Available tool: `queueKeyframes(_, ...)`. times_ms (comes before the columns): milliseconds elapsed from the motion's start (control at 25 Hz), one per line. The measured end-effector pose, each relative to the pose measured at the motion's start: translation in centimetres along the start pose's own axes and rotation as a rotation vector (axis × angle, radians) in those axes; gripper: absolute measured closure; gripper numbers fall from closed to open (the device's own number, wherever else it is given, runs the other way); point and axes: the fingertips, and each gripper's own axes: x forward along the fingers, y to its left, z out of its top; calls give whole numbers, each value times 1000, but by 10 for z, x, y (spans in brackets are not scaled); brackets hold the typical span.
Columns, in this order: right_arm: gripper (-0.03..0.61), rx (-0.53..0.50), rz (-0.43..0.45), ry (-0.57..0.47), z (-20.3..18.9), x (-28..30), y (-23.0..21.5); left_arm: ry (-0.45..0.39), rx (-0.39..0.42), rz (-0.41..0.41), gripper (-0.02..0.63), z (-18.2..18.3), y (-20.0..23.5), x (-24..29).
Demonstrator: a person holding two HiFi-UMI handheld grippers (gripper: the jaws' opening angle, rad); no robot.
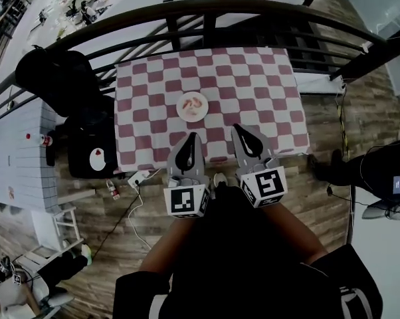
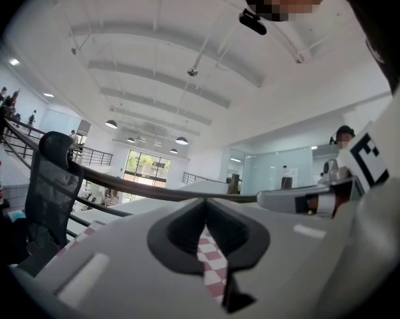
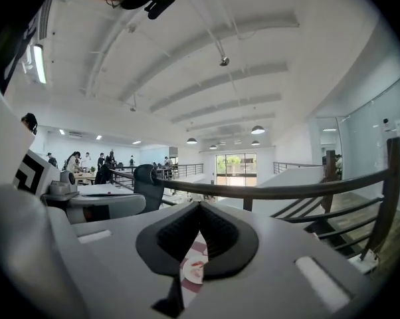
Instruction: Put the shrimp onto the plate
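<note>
A white plate lies near the middle of the pink-and-white checkered table. Pinkish-orange shrimp lie on the plate. My left gripper and right gripper hover side by side over the table's near edge, just short of the plate, both shut with nothing held. In the right gripper view, the plate with shrimp shows through the thin slit below the shut gripper. The left gripper shows only checkered cloth in its slit.
A black curved railing runs behind the table. A black mesh chair and a black bag stand to the left, with a bottle and power strip on the wooden floor. A person sits at the right.
</note>
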Motion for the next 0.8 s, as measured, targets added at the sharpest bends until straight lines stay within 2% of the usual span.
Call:
queueKeyframes(200, 581, -34, -51, -31, 11, -16, -3, -23, 33, -38, 604, 13, -17, 1)
queueKeyframes(400, 581, -37, -55, -36, 11, -15, 1, -31, 60, -38, 604, 21, -19, 0)
queueKeyframes(800, 581, -54, -58, -52, 18, -11, 13, -73, 64, -25, 604, 27, -9, -7)
